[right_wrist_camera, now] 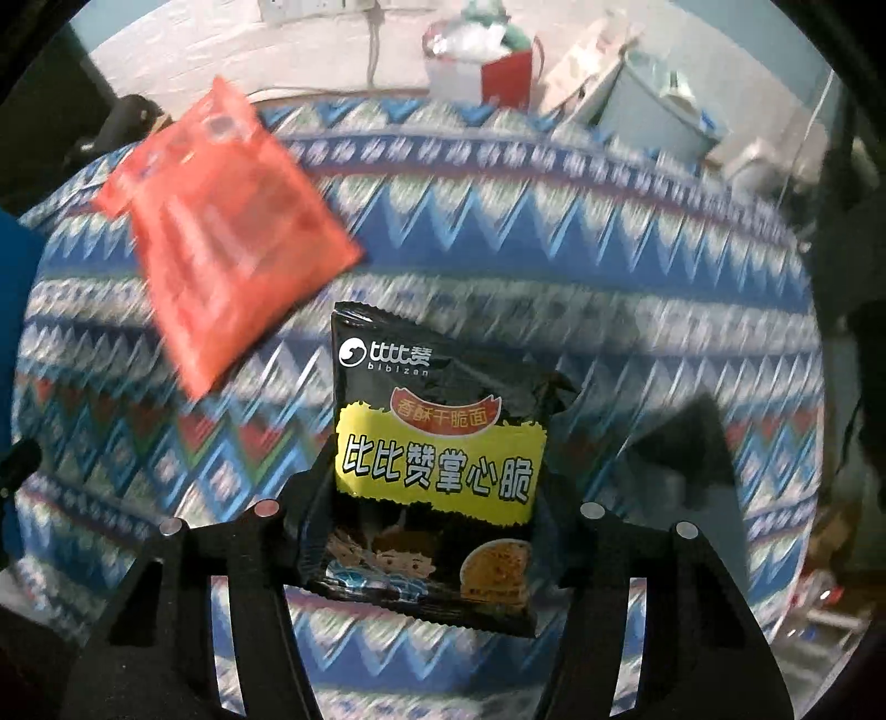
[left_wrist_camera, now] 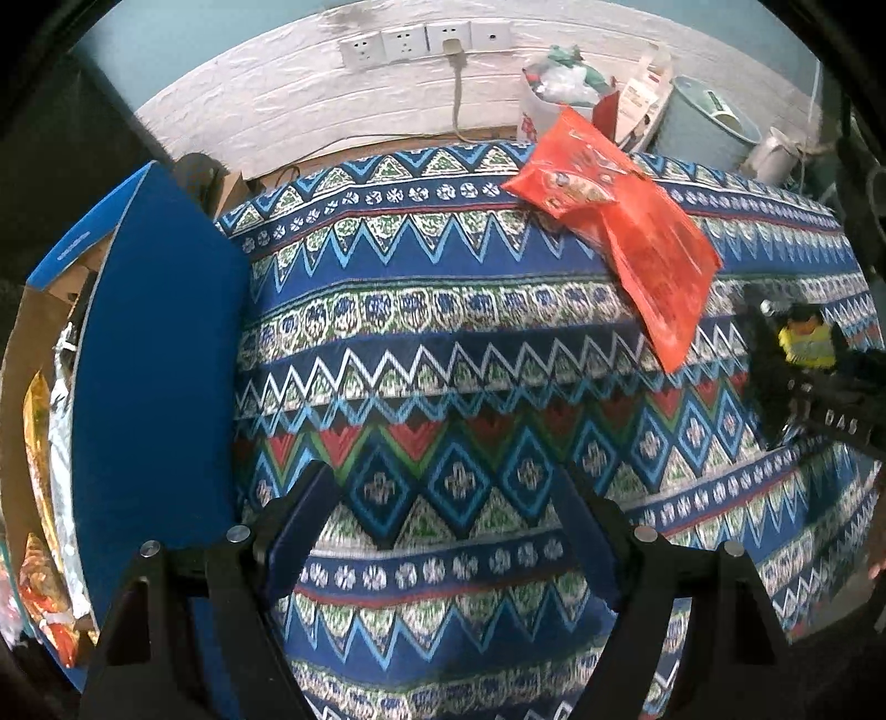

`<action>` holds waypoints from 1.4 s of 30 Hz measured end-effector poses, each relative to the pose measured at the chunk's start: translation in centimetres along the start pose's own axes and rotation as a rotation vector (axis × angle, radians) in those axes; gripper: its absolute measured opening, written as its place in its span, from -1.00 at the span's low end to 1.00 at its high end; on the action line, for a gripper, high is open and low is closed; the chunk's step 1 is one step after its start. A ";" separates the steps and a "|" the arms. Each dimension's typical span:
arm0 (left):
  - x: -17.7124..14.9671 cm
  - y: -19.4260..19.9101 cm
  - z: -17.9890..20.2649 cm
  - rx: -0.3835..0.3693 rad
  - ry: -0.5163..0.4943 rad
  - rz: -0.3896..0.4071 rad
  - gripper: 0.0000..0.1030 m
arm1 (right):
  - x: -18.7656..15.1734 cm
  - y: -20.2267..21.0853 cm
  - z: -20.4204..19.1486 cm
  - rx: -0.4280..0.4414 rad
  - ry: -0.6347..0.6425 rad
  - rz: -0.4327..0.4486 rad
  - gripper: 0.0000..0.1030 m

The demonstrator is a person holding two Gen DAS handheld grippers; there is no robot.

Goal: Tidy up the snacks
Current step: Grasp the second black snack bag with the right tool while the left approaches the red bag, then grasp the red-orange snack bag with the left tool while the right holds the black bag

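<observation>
Two red snack packets (left_wrist_camera: 626, 221) lay overlapped at the far right of the patterned cloth (left_wrist_camera: 443, 332) in the left wrist view, where the left gripper (left_wrist_camera: 448, 493) hung with fingers spread and empty beside a blue box (left_wrist_camera: 160, 354) at left. Through the right wrist view, the right gripper (right_wrist_camera: 437, 493) pinched a black noodle snack packet (right_wrist_camera: 437, 443) above the cloth, the red packets (right_wrist_camera: 221, 221) far left.

White textured wall (left_wrist_camera: 288, 94) ran behind the table, teal paint above it, with a row of sockets (left_wrist_camera: 421, 41), one with a plug and cord. Patterned blue cloth (left_wrist_camera: 443, 343) covered the table. Pale green bin (left_wrist_camera: 703, 127) stood at far right.
</observation>
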State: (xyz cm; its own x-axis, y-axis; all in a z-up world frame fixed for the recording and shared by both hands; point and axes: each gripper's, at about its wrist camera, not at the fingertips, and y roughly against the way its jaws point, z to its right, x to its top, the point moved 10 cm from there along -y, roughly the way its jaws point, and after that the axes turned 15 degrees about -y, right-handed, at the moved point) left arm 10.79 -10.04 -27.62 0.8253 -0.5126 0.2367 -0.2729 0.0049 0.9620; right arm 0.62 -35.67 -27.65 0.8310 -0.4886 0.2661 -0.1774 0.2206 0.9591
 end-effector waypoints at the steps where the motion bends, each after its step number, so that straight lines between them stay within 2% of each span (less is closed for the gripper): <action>1: 0.2 -0.4 -0.2 0.002 0.007 -0.005 0.59 | 0.9 0.0 0.1 -0.012 0.010 0.012 0.15; 4: 0.5 -1.4 -0.4 0.001 0.020 -0.022 0.59 | 4.1 0.1 0.0 -0.033 0.036 0.030 0.15; 9: 1.4 -2.8 -1.2 -0.014 0.052 -0.039 0.59 | 7.7 -0.9 -0.9 -0.049 0.073 0.048 0.15; 16: 3.2 -3.3 -2.1 -0.001 0.069 -0.022 0.59 | 11.3 -3.2 -0.4 -0.074 0.116 0.089 0.15; 22: 4.3 -3.6 -2.1 -0.012 0.089 -0.029 0.59 | 12.7 -3.8 -1.1 -0.079 0.169 0.141 0.15; 28: 4.2 -3.8 -2.7 -0.013 0.108 -0.031 0.59 | 11.9 -3.4 -3.9 -0.059 0.272 0.174 0.15; 30: 4.2 -3.7 -3.0 -0.017 0.119 -0.030 0.59 | 10.4 -2.8 -5.3 -0.032 0.300 0.164 0.15; 36: 4.2 -3.5 -3.6 -0.024 0.149 -0.025 0.59 | 7.4 -2.8 -8.8 0.060 0.390 0.089 0.15; 42: 4.4 -3.1 -4.2 -0.037 0.185 -0.019 0.59 | 4.3 -2.6 -12.1 0.213 0.406 -0.010 0.15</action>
State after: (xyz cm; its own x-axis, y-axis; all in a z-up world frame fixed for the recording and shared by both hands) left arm 17.34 -8.72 -29.03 0.9078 -0.3464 0.2364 -0.2411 0.0302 0.9700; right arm 10.99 -28.12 -30.19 0.9649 -0.1104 0.2384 -0.2378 0.0189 0.9711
